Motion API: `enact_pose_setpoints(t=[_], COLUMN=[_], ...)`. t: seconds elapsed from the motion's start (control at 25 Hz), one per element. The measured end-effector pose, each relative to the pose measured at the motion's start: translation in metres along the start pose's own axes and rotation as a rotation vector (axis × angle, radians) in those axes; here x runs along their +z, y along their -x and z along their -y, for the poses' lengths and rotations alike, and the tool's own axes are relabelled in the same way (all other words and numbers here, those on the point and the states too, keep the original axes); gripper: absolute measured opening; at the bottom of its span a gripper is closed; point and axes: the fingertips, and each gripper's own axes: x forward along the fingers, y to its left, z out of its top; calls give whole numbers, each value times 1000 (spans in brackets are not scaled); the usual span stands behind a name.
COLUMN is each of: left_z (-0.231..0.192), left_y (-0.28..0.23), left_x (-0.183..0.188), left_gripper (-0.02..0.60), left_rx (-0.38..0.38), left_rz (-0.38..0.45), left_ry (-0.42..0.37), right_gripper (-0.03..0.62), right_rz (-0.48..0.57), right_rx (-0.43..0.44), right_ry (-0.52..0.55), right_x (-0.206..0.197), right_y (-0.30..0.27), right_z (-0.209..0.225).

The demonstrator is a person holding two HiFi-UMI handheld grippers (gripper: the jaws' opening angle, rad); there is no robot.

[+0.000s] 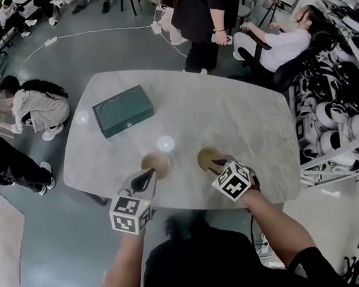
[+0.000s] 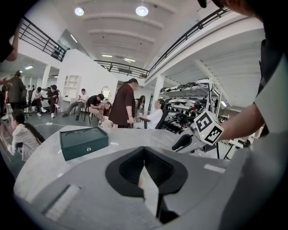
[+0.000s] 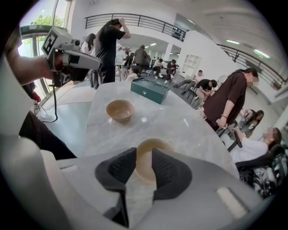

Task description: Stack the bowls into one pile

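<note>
Two tan bowls stand apart on the grey marble table [image 1: 237, 120]. The left bowl [image 1: 156, 164] [image 3: 120, 110] sits just past my left gripper [image 1: 148, 177], whose jaws are shut with nothing between them [image 2: 144, 152]. My right gripper [image 1: 219, 163] hovers just over the right bowl [image 1: 207, 158] and points steeply down. In the right gripper view its jaws [image 3: 144, 155] stand apart and open, and the right bowl [image 3: 145, 162] shows through the gap, partly hidden by the pads. I cannot see the pads touching it.
A dark green box [image 1: 123, 110] [image 2: 83, 142] [image 3: 150, 90] lies on the far left part of the table. Several people sit and stand around the table's far side. Racks of white equipment [image 1: 344, 113] line the right.
</note>
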Motion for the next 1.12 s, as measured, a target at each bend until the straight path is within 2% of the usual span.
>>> enact_pose_setpoints(t=[0.2,0.32,0.52,0.64,0.84,0.96,1.12], left_z=[4,5,14,25,38,40,50], left_y=[11,16,18,18,9,4,3], left_x=[8,12,25,31,39,44,51], left_gripper=[9,9,9,9,9,9,9], left_rx=[-21,-40,-55,-52,-20,20,44], left_rz=[11,17,36,44,38,31,45], left_ry=[-32,-64,-87,-100,-113,-110,-119], right_gripper=[114,114,112,92,6,5,3], right_rz=[131,201,340,431,578,644,679], right_rx=[-63,-110,-141,-174,-196,-180,-186], right_ry=[-156,-216,-331,-397,-461,-481,-491], right_x=[14,19,25,18,5,-1,-13], right_y=[32,52,89,116,157,172,187], right_z=[4,5,10,19,38,42,48])
